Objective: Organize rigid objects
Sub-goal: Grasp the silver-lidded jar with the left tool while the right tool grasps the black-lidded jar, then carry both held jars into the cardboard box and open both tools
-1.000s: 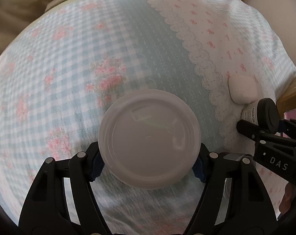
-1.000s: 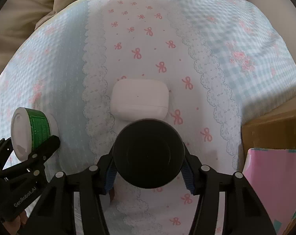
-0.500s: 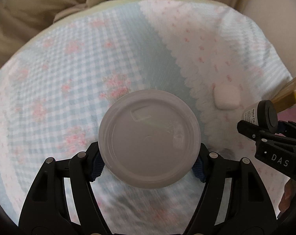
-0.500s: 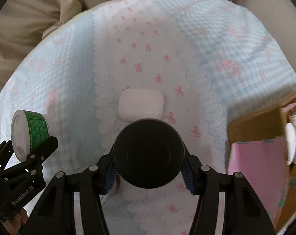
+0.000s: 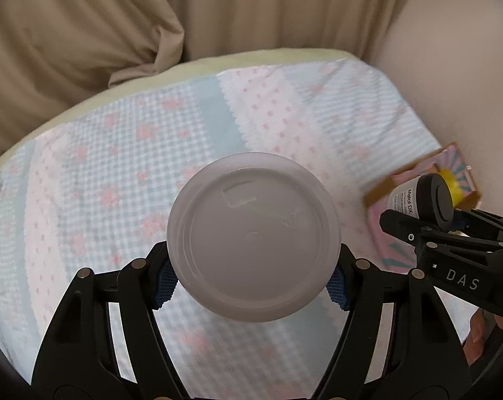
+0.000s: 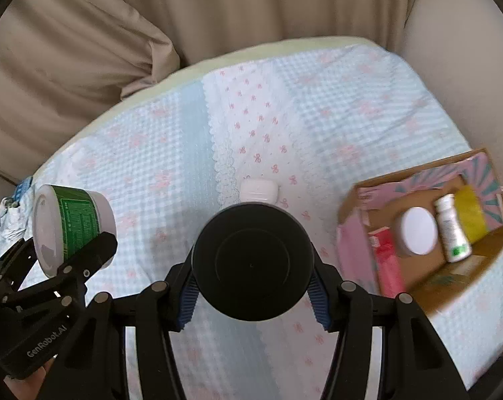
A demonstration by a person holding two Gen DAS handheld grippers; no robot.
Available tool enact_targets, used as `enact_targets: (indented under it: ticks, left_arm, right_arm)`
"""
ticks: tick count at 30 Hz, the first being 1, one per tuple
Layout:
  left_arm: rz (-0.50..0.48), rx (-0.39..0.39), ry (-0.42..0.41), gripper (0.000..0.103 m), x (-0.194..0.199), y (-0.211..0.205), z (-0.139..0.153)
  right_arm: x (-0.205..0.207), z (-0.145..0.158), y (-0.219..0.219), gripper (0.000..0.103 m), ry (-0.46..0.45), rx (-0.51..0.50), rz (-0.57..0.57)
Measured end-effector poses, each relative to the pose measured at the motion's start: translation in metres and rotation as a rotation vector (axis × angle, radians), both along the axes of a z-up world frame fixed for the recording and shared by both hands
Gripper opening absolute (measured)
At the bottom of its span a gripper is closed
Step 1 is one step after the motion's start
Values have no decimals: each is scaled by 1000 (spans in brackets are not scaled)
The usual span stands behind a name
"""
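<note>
Left gripper (image 5: 253, 275), lower centre of the left wrist view: fingers clamp a white green-labelled jar (image 5: 253, 241), base toward the lens. Right gripper (image 6: 251, 295), lower centre of the right wrist view: fingers clamp a black-capped bottle (image 6: 253, 261). Both hang above a patterned bedspread (image 6: 151, 153). Centre: white earbud case (image 6: 258, 190). Right edge: open cardboard box (image 6: 428, 280) holding a round white lid (image 6: 418, 230) and a small white bottle (image 6: 451, 233).

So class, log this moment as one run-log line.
left gripper: shut on white jar | right gripper: shut on black-capped bottle | cardboard box: partly filled
</note>
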State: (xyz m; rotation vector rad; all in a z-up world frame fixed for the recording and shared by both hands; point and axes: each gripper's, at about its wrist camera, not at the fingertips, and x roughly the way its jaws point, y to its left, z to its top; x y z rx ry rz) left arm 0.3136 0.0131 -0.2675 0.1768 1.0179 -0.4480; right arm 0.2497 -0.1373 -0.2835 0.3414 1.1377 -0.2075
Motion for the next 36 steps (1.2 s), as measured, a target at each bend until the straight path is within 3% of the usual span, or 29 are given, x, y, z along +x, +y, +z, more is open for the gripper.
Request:
enact_targets:
  ticks: [8, 16, 26, 36]
  left_arm:
    - [-15, -40, -9, 68, -58, -28, 57]
    - [-26, -45, -9, 68, -108, -94, 80]
    - [-26, -43, 94, 68, -127, -199, 46]
    - [-77, 21, 162, 68, -117, -293, -7]
  right_arm:
    - [-57, 64, -31, 52, -32, 0, 3]
    - [-116, 91, -95, 52, -32, -6, 1]
    - [-160, 67, -223, 52, 55, -27, -35]
    - [-147, 23, -311, 52, 106, 3, -51]
